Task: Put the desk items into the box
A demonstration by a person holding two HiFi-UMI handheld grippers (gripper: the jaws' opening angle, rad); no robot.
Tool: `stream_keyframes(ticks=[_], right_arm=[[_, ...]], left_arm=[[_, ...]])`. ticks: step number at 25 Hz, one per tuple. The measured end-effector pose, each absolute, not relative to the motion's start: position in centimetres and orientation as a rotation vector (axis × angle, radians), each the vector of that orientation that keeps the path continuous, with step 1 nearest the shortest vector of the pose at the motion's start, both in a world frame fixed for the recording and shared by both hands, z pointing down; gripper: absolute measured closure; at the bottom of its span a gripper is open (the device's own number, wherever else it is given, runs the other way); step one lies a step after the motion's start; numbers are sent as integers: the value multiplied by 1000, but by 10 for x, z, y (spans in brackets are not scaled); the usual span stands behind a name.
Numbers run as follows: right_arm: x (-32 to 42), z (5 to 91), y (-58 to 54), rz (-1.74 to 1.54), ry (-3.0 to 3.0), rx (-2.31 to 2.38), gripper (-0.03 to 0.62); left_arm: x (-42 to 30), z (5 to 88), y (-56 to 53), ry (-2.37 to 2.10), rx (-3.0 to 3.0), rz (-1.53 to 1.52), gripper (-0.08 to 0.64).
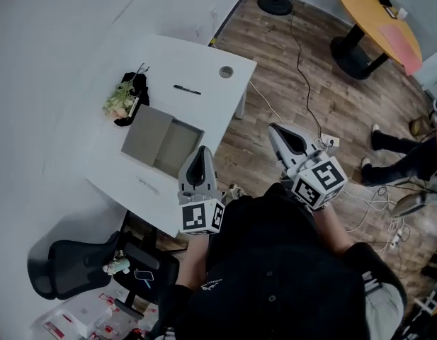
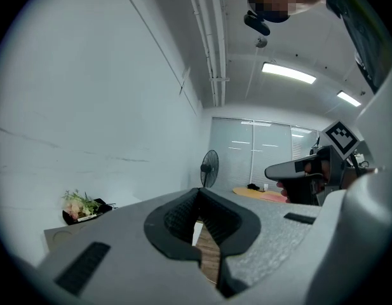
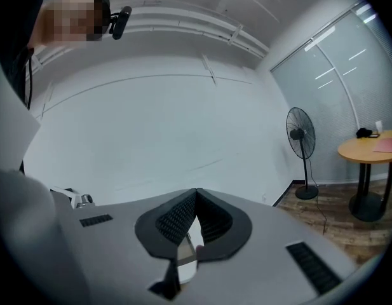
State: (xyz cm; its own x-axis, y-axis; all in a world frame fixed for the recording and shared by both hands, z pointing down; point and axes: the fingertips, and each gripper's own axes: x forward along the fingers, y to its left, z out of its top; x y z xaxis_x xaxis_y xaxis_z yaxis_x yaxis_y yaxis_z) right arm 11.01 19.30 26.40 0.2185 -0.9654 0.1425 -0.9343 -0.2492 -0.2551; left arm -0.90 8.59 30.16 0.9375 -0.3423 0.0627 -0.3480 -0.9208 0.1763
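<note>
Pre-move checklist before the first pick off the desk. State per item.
1. Box open to receive items: ok.
2. Left gripper empty: ok, nothing between the jaws.
3. Right gripper empty: ok, nothing between the jaws.
4. Jaws apart for a pick: not ok, both pairs are together.
5. Pen lying free on the desk, apart from the box: ok.
6. A gripper lined up on the pen: not ok, neither gripper view shows it.
</note>
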Motion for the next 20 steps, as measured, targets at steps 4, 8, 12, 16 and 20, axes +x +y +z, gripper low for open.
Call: stream_keyframes(ticks=[4, 8, 12, 16, 20], right_arm=[[116, 266, 170, -442, 1901, -2345, 594], [120, 271, 146, -464, 1963, -2312, 594], [122, 280, 107, -504, 2084, -2222, 594], [132, 287, 61, -546, 2193, -2118, 594], [146, 292, 9, -583, 2315, -2025, 594]], left_arm=[[-18, 305, 71, -601, 2878, 37, 552], [-25, 306, 55, -677, 2868, 40, 552], [-42, 314, 34, -856, 2811, 51, 552], [-45, 316, 4, -1015, 2770, 67, 552], [-39, 315, -26, -1173, 2690, 39, 552]])
